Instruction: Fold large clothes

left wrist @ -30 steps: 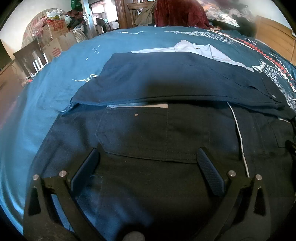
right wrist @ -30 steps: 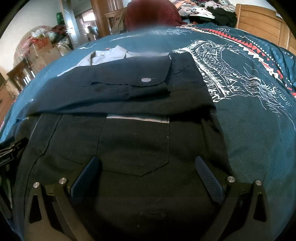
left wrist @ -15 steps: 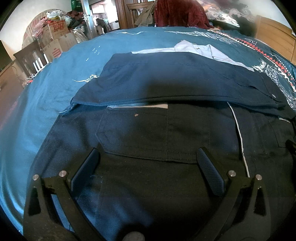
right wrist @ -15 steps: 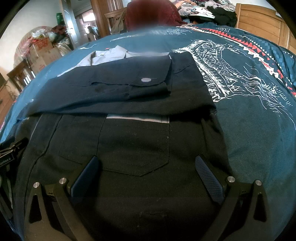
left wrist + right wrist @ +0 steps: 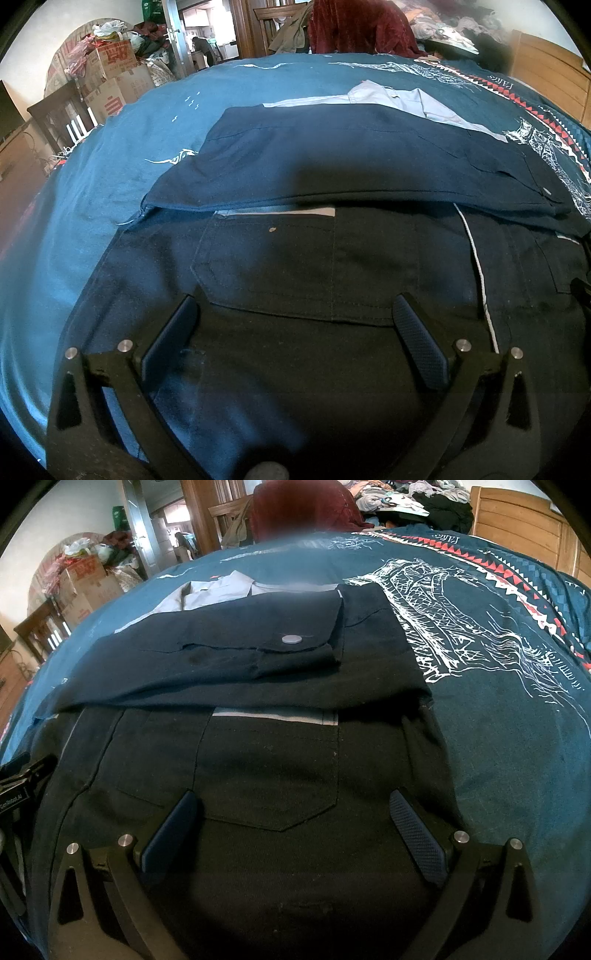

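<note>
A dark navy work jacket (image 5: 314, 266) (image 5: 266, 768) lies spread on the bed, chest pockets facing up. Its sleeves are folded across the upper part as a navy band (image 5: 351, 162) (image 5: 236, 664), one cuff showing a grey button (image 5: 291, 639). A light grey collar (image 5: 391, 98) (image 5: 218, 590) peeks out beyond it. My left gripper (image 5: 295, 321) hovers open over the left chest pocket, nothing between its fingers. Over the right chest pocket my right gripper (image 5: 291, 812) also stands open and empty. The left gripper's body (image 5: 18, 779) shows at the right wrist view's left edge.
The bed carries a teal cover (image 5: 110, 177) with a white drawing and red triangles (image 5: 461, 627). A person in a dark red top (image 5: 358, 26) sits beyond the far edge. Cardboard boxes (image 5: 114, 77) and a chair stand at the left, a wooden headboard (image 5: 517, 517) at the right.
</note>
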### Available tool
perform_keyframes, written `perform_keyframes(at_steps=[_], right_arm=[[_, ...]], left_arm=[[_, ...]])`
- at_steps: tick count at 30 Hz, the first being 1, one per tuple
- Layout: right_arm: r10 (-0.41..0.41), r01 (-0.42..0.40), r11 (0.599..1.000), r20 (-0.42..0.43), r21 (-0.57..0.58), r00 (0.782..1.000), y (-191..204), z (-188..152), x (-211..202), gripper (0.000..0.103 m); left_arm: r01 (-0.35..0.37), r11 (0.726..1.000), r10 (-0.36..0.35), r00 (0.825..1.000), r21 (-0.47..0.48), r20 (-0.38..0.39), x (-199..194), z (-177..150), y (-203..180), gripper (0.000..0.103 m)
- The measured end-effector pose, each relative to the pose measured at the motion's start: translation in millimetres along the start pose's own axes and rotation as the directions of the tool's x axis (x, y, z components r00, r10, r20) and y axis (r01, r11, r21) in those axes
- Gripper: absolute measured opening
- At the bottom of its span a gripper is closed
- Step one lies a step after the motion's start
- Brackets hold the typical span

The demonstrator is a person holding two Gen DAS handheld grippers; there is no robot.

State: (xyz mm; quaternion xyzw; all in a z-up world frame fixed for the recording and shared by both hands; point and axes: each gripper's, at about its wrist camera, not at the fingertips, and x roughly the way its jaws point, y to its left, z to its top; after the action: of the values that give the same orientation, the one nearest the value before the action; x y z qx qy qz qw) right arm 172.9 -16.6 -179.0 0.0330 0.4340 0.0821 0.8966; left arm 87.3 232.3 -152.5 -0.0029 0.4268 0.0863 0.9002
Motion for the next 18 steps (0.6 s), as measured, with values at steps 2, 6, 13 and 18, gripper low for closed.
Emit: perform_keyframes(at_steps=[2,6,13,18], right_arm=[[0.000,0.000,1.000,0.000,0.000,1.000,0.3,-0.1,-0.1,0.103],[0.001,-0.001,1.000,0.000,0.000,1.000,0.2,0.0,0.0,0.103],[0.001,-0.001,1.000,0.000,0.001,1.000,0.2,-0.2,0.1,0.103],[0.001,-0.001,1.000,0.000,0.001,1.000,0.0,-0.2,0.3,0.103]], left_arm=[[-0.001,1.000,0.001,1.000,0.000,0.000,0.2,0.3,0.3,0.103],[-0.001,1.000,0.001,1.000,0.000,0.000,0.4,0.4,0.4,0.103],[-0.002,1.000,0.002,1.000,0.001,0.000,0.9,0.8,1.0,0.103],[-0.003,1.000,0.003,1.000,0.001,0.001,1.2,1.0,1.1,0.103]])
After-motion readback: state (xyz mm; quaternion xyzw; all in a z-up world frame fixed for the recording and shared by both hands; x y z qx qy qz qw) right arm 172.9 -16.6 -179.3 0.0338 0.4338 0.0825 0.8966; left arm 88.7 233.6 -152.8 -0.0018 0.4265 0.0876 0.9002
